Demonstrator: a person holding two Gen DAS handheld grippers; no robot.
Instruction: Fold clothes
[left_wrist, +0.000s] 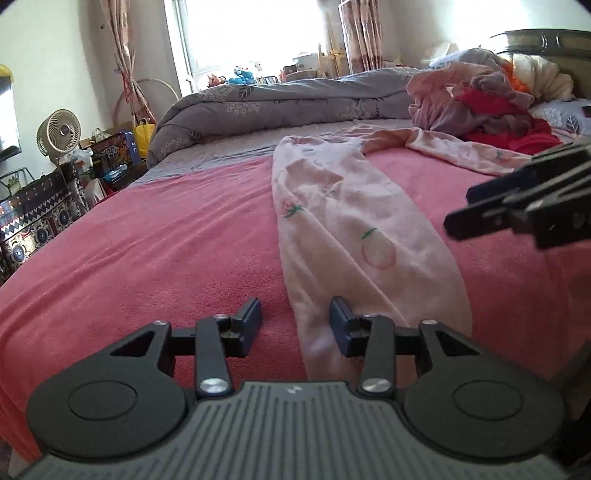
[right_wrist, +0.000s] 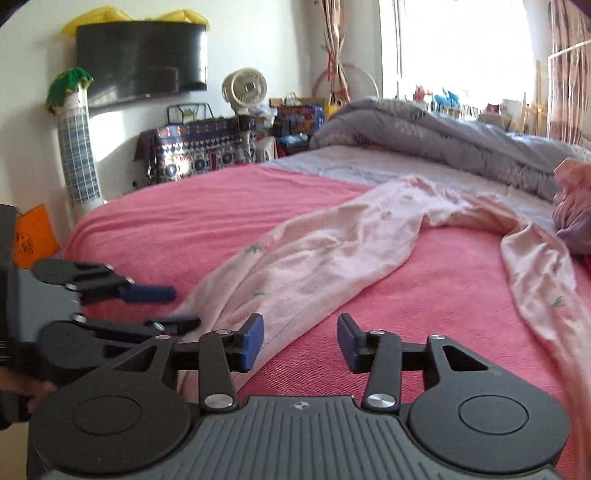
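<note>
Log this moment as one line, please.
stage: pre-grasp | garment: pink pants spread on red blanket | left gripper: open, at leg hem | right gripper: open, empty

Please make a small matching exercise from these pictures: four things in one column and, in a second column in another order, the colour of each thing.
Things:
1. blanket
2. quilt
3. pyjama trousers
4. fan

Colours:
A. pale pink with small green prints
B. cream white
C. deep pink
D. grey with a light pattern

Pairs: 1-C, 2-D, 3-A, 4-B
</note>
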